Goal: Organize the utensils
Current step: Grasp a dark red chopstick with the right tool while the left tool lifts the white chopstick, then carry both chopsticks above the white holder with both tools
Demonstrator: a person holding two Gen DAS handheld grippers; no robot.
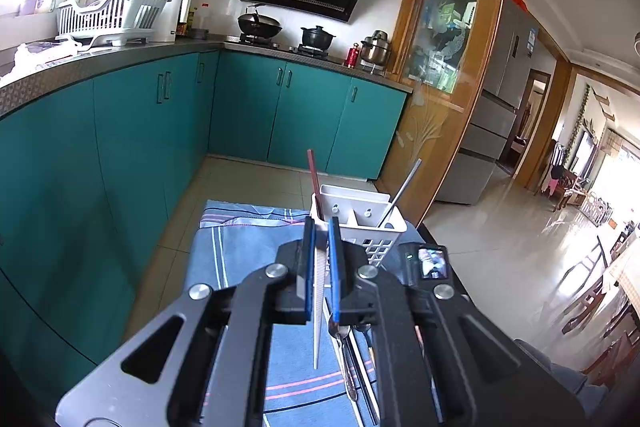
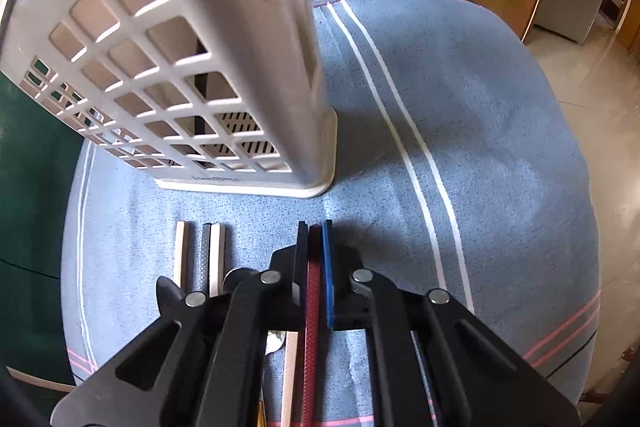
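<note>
My left gripper (image 1: 321,227) is shut on a white chopstick (image 1: 319,307) that hangs down between the pads, raised above the cloth just in front of the white utensil holder (image 1: 374,227). The holder holds a dark red chopstick (image 1: 314,179) and a metal chopstick (image 1: 400,193). My right gripper (image 2: 315,227) is shut on a dark red chopstick (image 2: 313,327), low over the blue cloth, close to the holder's base (image 2: 248,183). Several chopsticks (image 2: 200,251) lie on the cloth to its left. Spoons (image 1: 348,359) lie under my left gripper.
The holder stands on a small table covered with a blue striped cloth (image 2: 460,147). Teal kitchen cabinets (image 1: 160,131) run along the left and back. A small camera (image 1: 430,261) sits at the table's right side. Tiled floor lies beyond.
</note>
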